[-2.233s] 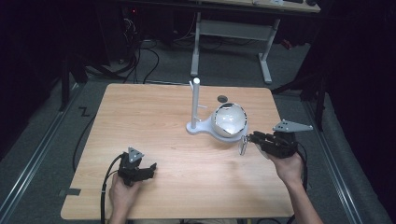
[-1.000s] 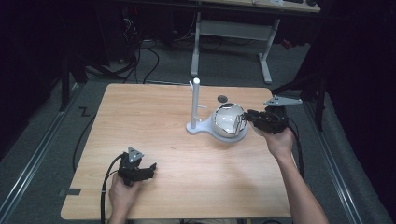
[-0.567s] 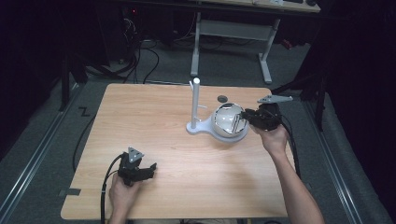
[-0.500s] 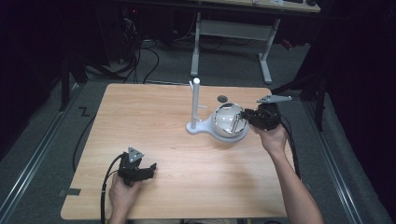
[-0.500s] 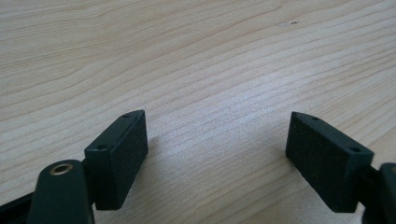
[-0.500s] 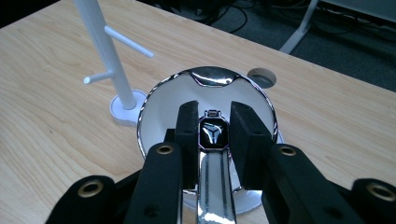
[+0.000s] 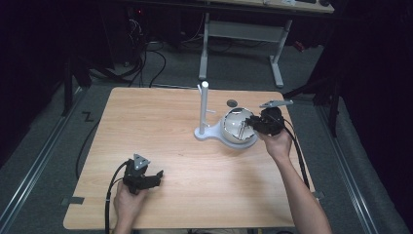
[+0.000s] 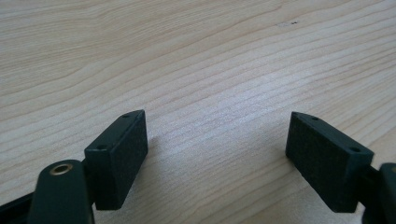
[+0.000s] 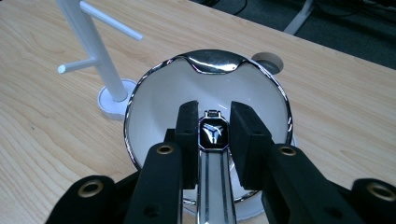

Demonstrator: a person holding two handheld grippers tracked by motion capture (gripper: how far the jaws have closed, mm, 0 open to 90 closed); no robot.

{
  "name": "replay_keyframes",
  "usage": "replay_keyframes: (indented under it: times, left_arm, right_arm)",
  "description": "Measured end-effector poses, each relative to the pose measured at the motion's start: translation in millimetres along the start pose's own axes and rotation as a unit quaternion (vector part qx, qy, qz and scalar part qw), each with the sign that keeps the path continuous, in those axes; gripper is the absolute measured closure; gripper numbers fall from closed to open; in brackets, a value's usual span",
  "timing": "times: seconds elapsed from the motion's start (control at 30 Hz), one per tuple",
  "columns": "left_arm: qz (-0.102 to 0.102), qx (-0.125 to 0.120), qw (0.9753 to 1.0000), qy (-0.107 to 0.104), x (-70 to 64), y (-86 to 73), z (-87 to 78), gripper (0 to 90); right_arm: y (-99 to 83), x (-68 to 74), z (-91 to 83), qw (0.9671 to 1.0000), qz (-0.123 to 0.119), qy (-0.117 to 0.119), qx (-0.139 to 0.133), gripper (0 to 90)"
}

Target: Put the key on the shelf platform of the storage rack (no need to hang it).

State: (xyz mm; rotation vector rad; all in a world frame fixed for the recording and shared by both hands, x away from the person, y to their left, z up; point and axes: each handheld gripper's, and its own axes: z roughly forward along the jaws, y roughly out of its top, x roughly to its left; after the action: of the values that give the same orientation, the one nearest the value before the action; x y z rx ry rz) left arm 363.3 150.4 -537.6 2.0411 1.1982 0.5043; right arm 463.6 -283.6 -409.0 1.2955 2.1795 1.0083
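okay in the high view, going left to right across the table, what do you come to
Left gripper, jaws open and low over the wood → white stand with its upright post → shiny bowl → right gripper at the bowl's right side, jaws closed on a watch as its own view shows.

Worktop (image 7: 175,126): light wood grain, rounded corners, with a small round hole (image 7: 232,103) near its far edge, right of centre.
Floor (image 7: 44,146): grey carpet around the worktop, with metal rails along the left and right sides.
Cables (image 7: 146,61): dark loops on the floor beyond the far left corner (their ends are lost in shadow).
Far desk (image 7: 243,31): white legs and a crossbar, standing behind the worktop.
Tape mark (image 7: 87,116): a black zigzag on the floor, left of the worktop.
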Motion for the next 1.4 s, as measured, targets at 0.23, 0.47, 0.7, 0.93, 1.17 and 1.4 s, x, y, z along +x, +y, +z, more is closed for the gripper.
replay_keyframes:
  times: [0.23, 0.47, 0.7, 0.93, 1.17, 1.4]
  left_arm:
    - [0.000, 0.000, 1.0000, 0.000, 0.0, 0.0, 0.0, 21.3]
    - [0.000, 0.000, 1.0000, 0.000, 0.0, 0.0, 0.0, 21.3]
    - [0.000, 0.000, 1.0000, 0.000, 0.1, 0.0, 0.0, 21.3]
    - [0.000, 0.000, 1.0000, 0.000, 0.0, 0.0, 0.0, 21.3]
    - [0.000, 0.000, 1.0000, 0.000, 0.0, 0.0, 0.0, 21.3]
    - [0.000, 0.000, 1.0000, 0.000, 0.0, 0.0, 0.0, 21.3]
  right_arm:
    - [-0.4, -0.1, 8.0, 1.0000, 0.004, 0.001, 0.007, 74.4]
    - [1.0, 3.0, 16.3, 0.9999, 0.007, 0.005, 0.009, 74.4]
    - [1.5, 1.5, 23.0, 0.9998, 0.013, 0.010, 0.010, 74.3]
    - [4.2, 2.2, 32.7, 0.9998, 0.011, 0.014, 0.012, 74.3]
    - [8.0, 7.4, 41.9, 0.9997, 0.004, 0.017, 0.015, 74.3]
    - [9.5, 11.4, 50.8, 0.9996, 0.002, 0.019, 0.021, 74.3]
